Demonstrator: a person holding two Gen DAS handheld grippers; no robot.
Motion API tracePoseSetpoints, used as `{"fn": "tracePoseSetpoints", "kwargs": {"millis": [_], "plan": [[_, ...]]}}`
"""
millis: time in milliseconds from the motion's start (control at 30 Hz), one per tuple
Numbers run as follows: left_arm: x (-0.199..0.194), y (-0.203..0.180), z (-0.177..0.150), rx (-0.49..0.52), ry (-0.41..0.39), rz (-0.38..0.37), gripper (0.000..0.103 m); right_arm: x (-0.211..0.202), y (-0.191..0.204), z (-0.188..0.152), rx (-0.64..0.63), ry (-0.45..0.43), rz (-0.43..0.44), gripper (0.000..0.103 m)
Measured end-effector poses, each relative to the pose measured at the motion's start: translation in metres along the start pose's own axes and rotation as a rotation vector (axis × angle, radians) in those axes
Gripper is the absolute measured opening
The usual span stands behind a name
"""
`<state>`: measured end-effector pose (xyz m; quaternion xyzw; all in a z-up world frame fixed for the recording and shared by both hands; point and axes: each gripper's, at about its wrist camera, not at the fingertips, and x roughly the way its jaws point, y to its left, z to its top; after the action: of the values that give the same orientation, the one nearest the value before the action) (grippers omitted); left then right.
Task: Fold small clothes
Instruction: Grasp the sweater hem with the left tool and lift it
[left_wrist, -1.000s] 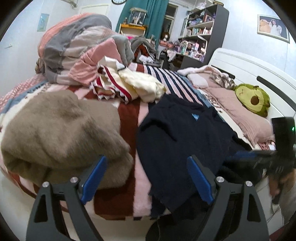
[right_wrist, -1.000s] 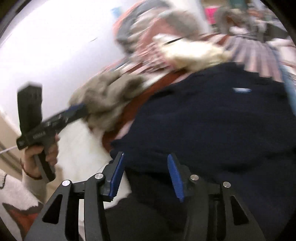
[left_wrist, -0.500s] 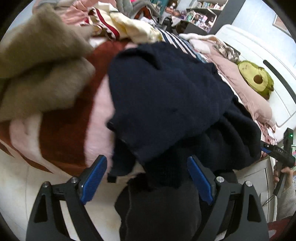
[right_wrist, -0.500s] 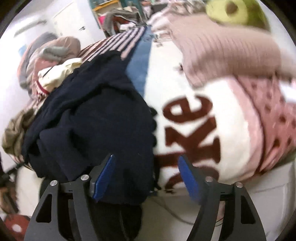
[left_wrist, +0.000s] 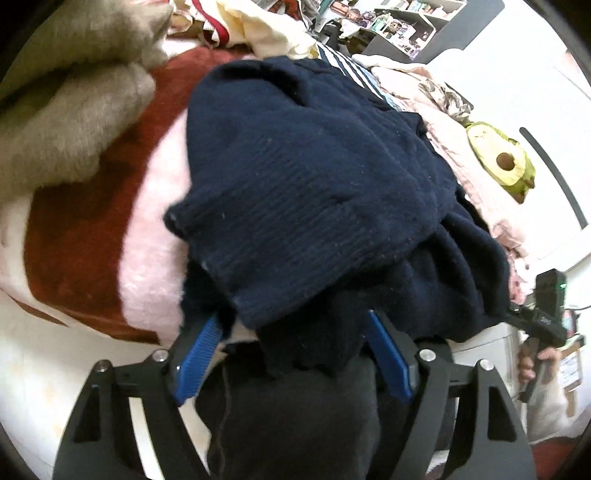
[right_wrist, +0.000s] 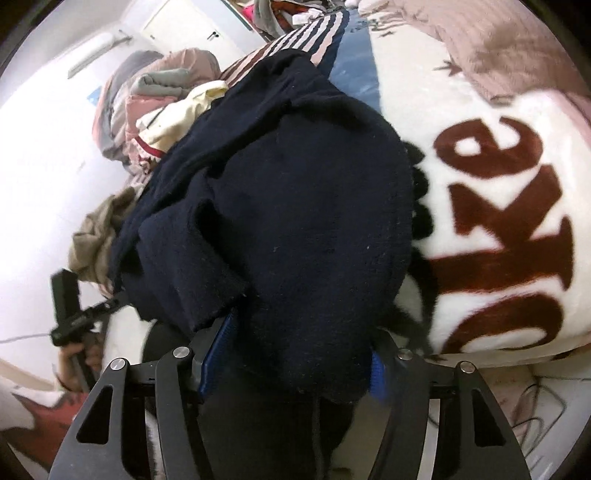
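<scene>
A navy knit sweater (left_wrist: 314, 177) lies crumpled on the bed, its near hem hanging over the bed's edge. My left gripper (left_wrist: 295, 347) points down at that hem. Its jaws are closing, the hem hangs between the blue pads (left_wrist: 199, 350), and a gap shows beside the left pad. In the right wrist view the sweater (right_wrist: 295, 203) bulges over my right gripper (right_wrist: 295, 365). Those jaws are closing too, and the fabric fills the space from pad to pad and drapes over their tips. Each view catches the other gripper, hand-held, at its side edge.
A beige fluffy garment (left_wrist: 66, 110) and a cream one (left_wrist: 266, 29) lie further back on the bed. An avocado plush (left_wrist: 502, 162) sits by the headboard. The white blanket with brown lettering (right_wrist: 517, 221) covers the bed's right part. Dark trousers (left_wrist: 288, 424) hang just below the grippers.
Both grippers came down to the sweater's near hem at the bed's edge. The right one swung across to the sweater's right side. Fabric now sits between both pairs of pads; the left jaws narrowed.
</scene>
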<state>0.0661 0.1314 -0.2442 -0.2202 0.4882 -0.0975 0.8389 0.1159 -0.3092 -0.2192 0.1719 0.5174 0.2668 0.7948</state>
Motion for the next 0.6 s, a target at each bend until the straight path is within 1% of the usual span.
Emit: {"fn": "tracePoseSetpoints", "kwargs": {"millis": [67, 100, 133, 167, 233, 300, 367, 400, 433, 467, 500, 533, 567, 600], "plan": [[0.006, -0.002, -0.005, -0.012, 0.033, -0.062, 0.074, 0.001, -0.002, -0.003, 0.011, 0.014, 0.029, 0.053], [0.010, -0.004, -0.008, -0.014, 0.045, -0.088, 0.067, 0.002, 0.000, -0.003, 0.005, 0.025, 0.036, 0.049], [0.016, -0.009, -0.012, -0.008, 0.059, -0.103, 0.063, 0.003, 0.001, -0.005, -0.002, 0.033, 0.043, 0.045], [0.020, -0.014, -0.012, 0.002, 0.063, -0.093, 0.062, 0.003, 0.002, -0.006, -0.008, 0.036, 0.050, 0.043], [0.026, -0.022, -0.012, 0.017, 0.061, -0.066, 0.058, 0.002, 0.004, -0.010, -0.017, 0.040, 0.081, 0.035], [0.029, -0.023, -0.011, 0.003, 0.058, -0.068, 0.058, 0.002, 0.004, -0.010, -0.018, 0.042, 0.118, 0.032], [0.028, -0.020, -0.011, -0.009, 0.055, -0.077, 0.056, 0.007, 0.006, -0.009, -0.023, 0.050, 0.127, 0.031], [0.028, -0.020, -0.012, -0.008, 0.054, -0.071, 0.050, 0.009, 0.007, -0.009, -0.027, 0.056, 0.126, 0.031], [0.027, -0.019, -0.013, -0.004, 0.053, -0.052, 0.043, 0.012, 0.007, -0.009, -0.029, 0.063, 0.127, 0.027], [0.026, -0.018, -0.014, -0.006, 0.052, -0.041, 0.039, 0.016, 0.008, -0.009, -0.029, 0.069, 0.133, 0.025], [0.025, -0.016, -0.015, -0.007, 0.051, -0.036, 0.029, 0.018, 0.008, -0.009, -0.028, 0.072, 0.139, 0.024], [0.022, -0.014, -0.016, -0.008, 0.048, -0.041, 0.026, 0.019, 0.010, -0.009, -0.033, 0.073, 0.141, 0.023], [0.020, -0.014, -0.016, -0.008, 0.045, -0.052, 0.020, 0.019, 0.012, -0.010, -0.040, 0.071, 0.140, 0.022], [0.018, -0.016, -0.016, -0.004, 0.040, -0.065, 0.018, 0.018, 0.015, -0.010, -0.050, 0.069, 0.141, 0.021]]}}
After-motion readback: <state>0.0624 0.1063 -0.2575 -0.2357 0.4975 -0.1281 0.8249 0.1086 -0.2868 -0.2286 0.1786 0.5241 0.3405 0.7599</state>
